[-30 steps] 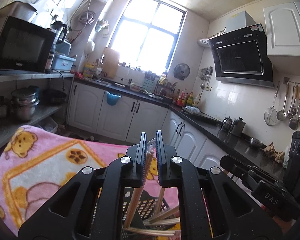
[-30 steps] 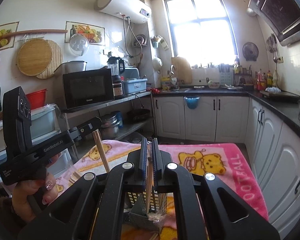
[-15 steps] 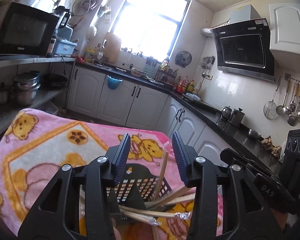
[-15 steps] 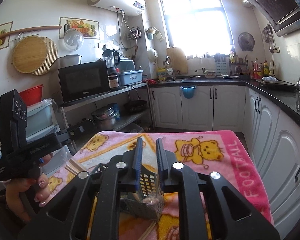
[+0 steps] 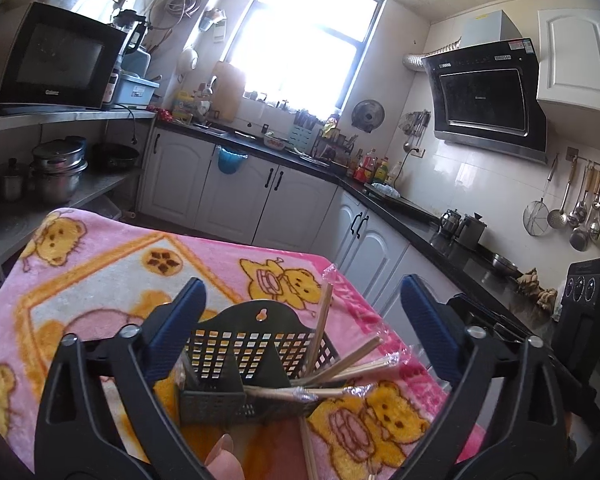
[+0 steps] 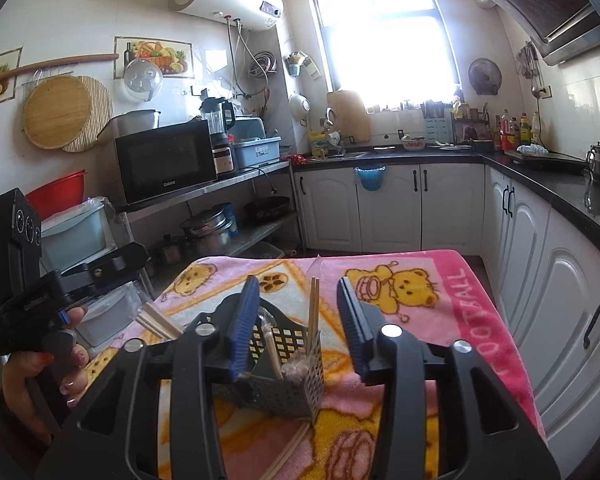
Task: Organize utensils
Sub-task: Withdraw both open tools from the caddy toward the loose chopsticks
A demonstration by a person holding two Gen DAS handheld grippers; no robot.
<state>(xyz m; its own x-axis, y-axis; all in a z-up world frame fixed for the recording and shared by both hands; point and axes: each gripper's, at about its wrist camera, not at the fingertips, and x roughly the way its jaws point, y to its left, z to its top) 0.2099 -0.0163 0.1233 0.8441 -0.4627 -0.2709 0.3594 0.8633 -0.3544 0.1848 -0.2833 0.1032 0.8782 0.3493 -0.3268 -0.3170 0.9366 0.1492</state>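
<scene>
A black perforated utensil basket (image 5: 252, 344) stands on a pink bear blanket (image 5: 100, 264). Several wrapped wooden chopsticks (image 5: 340, 368) sit in it, fanning out to the right, and one chopstick (image 5: 322, 320) stands nearly upright. My left gripper (image 5: 303, 284) hovers just above the basket, its jaws opening wide with nothing pressed between the blue pads. In the right wrist view my right gripper (image 6: 297, 282) is over the same basket (image 6: 288, 360). Its jaws are opening, and a pair of chopsticks (image 6: 313, 304) stands free between them, touching neither pad.
More chopsticks (image 6: 288, 452) lie loose on the blanket in front of the basket. A hand (image 6: 28, 376) holds the left gripper at the table's left edge. White cabinets (image 6: 540, 280) and a black counter run along the right; metal shelves with pots (image 6: 208, 232) stand to the left.
Both grippers were shut on chopsticks a second ago and have since opened. The chopsticks have dropped into the basket. Both views have tipped down slightly toward the basket.
</scene>
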